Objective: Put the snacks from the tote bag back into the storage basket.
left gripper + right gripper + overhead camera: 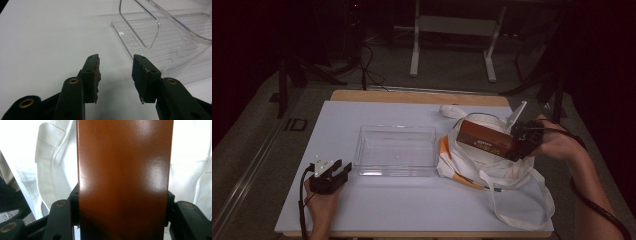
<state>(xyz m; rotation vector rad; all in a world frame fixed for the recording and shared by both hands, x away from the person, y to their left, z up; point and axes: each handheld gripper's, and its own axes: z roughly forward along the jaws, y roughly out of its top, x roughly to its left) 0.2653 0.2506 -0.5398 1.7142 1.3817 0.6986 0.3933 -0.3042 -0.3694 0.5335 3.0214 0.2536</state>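
A long brown box (pixel 485 140) hangs above a white cloth tote bag (pixel 492 165) at the right of the table, held at its right end by my right gripper (pixel 523 145). In the right gripper view the brown box (pixel 125 177) stands between the two black jaws, which press on its sides, with the white bag (pixel 55 170) behind it. My left gripper (pixel 337 172) rests at the front left of the table, open with nothing between its jaws. Its fingertips (pixel 93 72) point toward the near left corner of a clear plastic bin (pixel 160 37).
The clear plastic bin (pixel 396 172) lies in the middle of the white table top (pixel 412 205), between the two grippers. The bag's straps (pixel 512 210) trail toward the front right edge. Table legs and cables stand on the floor behind the table.
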